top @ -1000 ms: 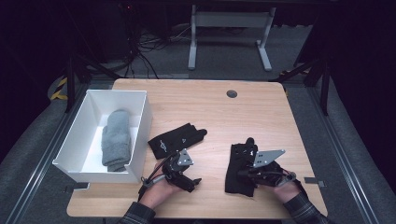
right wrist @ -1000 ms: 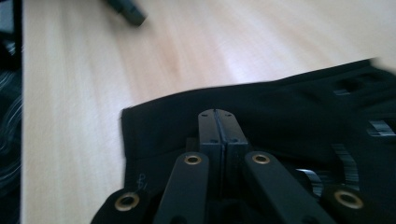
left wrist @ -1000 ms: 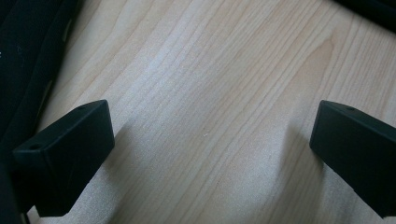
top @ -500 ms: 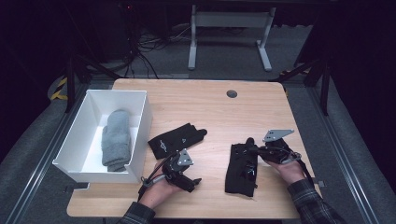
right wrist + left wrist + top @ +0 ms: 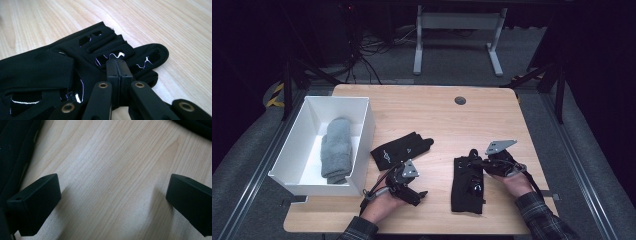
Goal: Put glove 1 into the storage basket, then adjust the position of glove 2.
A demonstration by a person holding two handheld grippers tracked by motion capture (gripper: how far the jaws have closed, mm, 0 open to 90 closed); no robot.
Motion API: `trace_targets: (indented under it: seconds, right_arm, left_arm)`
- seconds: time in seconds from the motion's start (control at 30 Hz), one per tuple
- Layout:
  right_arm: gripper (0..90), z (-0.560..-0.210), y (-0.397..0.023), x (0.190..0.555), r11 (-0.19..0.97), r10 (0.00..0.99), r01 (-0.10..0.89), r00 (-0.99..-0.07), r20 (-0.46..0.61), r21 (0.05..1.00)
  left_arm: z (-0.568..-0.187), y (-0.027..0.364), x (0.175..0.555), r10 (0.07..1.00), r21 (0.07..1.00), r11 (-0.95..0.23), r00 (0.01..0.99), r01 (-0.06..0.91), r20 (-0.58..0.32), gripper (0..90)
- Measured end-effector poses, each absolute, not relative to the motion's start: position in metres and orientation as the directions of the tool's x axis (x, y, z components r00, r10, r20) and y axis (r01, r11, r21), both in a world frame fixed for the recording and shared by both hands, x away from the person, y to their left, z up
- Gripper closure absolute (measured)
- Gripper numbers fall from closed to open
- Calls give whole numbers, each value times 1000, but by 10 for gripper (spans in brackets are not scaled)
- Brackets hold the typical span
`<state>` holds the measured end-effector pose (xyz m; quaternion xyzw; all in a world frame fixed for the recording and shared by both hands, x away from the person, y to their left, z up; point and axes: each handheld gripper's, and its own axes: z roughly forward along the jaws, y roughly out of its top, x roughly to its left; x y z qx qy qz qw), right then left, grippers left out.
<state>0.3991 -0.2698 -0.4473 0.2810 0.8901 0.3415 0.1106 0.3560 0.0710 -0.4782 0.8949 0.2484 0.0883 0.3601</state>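
Two black gloves lie on the wooden table (image 5: 437, 115). One glove (image 5: 401, 150) sits left of centre, just beyond my left gripper (image 5: 418, 195). That left gripper (image 5: 112, 195) is open, its jaws wide apart over bare wood. The other glove (image 5: 467, 187) lies lengthwise at front right. My right gripper (image 5: 473, 159) is at its far end. Seen from the right gripper (image 5: 117, 61), the jaws are pressed together on the finger end of this glove (image 5: 50, 67), which has cut-out slots.
A white box (image 5: 362, 125) stands at the table's left edge with a grey sock (image 5: 336, 150) lying inside. A round cable hole (image 5: 460, 100) is near the far edge. Black fabric (image 5: 15, 145) borders the left gripper view. Desk legs (image 5: 457, 40) stand beyond the table.
My right gripper has moved away from the front edge, up to the far end of the right glove. The left gripper and both gloves have stayed put.
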Motion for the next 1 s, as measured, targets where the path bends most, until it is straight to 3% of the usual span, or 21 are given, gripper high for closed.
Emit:
trace_targets:
  seconds: [0.3, 0.6, 0.67, 0.7, 0.77, 0.87, 1.0]
  right_arm:
    - [896, -445, -265, 394, 609, 556, 404, -831, -4, 683]
    - [573, -437, -292, 388, 516, 630, 439, -776, 21, 736]
    - [544, -438, -296, 386, 513, 637, 444, -771, 21, 734]
    - [468, -440, -304, 383, 508, 659, 462, -752, 17, 727]
    - [445, -441, -308, 381, 504, 666, 465, -746, 15, 728]
    - [322, -445, -320, 373, 495, 701, 479, -713, -8, 724]
    - [239, -452, -334, 366, 474, 736, 503, -677, -11, 723]
  left_arm:
    - [-478, 71, 356, 508, 688, -617, 861, 381, -21, 2]
    - [-478, 71, 356, 509, 687, -617, 860, 383, -22, 2]
    - [-478, 71, 356, 509, 687, -617, 860, 383, -22, 2]
    - [-478, 71, 356, 509, 688, -617, 861, 381, -21, 1]
    - [-478, 71, 356, 509, 688, -617, 861, 381, -21, 1]
    - [-478, 71, 356, 510, 688, -617, 860, 382, -21, 2]
    - [-478, 71, 356, 509, 688, -617, 860, 382, -21, 4]
